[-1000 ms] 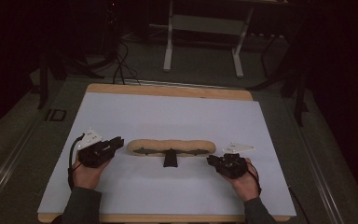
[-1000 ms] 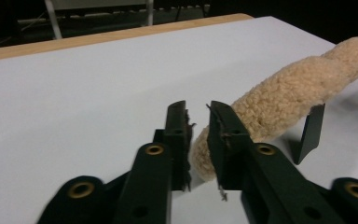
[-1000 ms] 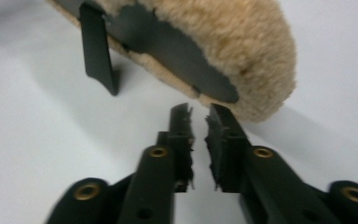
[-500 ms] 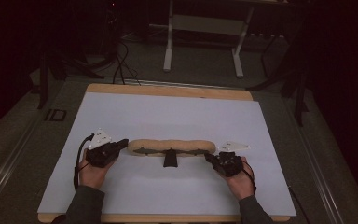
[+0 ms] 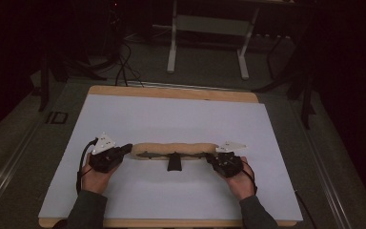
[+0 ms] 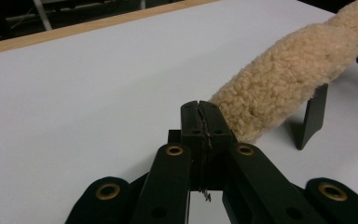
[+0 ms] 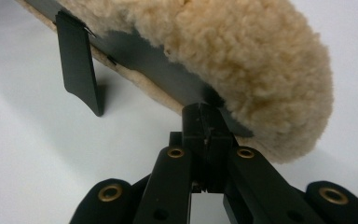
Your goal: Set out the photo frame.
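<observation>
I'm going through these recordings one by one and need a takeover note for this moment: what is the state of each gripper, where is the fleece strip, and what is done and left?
Left gripper: fingers closed, pinching the left end of the fleece strip.
Right gripper: fingers closed at the strip's right end, on its dark underside edge.
The strip lies across the white mat, stretched between both grippers; a black tab hangs from its middle.
Done: both ends gripped.
Left: probably lifting or moving the strip; it looks barely off the mat.

Fleece pad (image 6: 289,79) far end cut off; pinched edge hidden between jaws.
</observation>
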Motion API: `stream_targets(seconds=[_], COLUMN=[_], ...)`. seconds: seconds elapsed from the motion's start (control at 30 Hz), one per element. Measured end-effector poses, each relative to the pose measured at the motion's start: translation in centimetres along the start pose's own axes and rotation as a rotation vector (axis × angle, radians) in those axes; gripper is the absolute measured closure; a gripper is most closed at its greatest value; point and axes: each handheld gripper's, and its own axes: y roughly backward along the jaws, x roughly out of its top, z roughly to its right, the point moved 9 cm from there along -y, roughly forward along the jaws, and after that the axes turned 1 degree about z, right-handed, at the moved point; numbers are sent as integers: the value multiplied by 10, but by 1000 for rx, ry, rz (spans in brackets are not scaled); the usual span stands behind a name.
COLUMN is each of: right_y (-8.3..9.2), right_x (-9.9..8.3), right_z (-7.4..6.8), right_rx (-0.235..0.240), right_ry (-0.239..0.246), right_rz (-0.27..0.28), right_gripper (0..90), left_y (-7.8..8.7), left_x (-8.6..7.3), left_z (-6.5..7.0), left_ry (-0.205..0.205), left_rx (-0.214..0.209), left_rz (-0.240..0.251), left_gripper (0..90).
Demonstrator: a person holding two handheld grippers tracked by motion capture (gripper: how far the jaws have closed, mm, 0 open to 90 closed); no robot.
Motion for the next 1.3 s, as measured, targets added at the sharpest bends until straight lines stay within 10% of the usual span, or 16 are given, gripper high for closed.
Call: stream_targets(seconds=[0.47, 0.97, 1.3], right_y=[-11, -16, -19], right_x=[12, 18, 21], right_z=[-3, -4, -7], right_rx=[-13, -18, -17], right_ry=[-3, -1, 1], right_rz=[-7, -6, -7], right_gripper=[899, 899, 899], left_y=[3, -10, -8], left_x=[-2, -3, -5], left_z=[8, -4, 3], left_ry=[-6, 31, 24], left_rx=[-34, 20, -35], left_rz=[-5, 3, -8], left_gripper=[900, 891, 900])
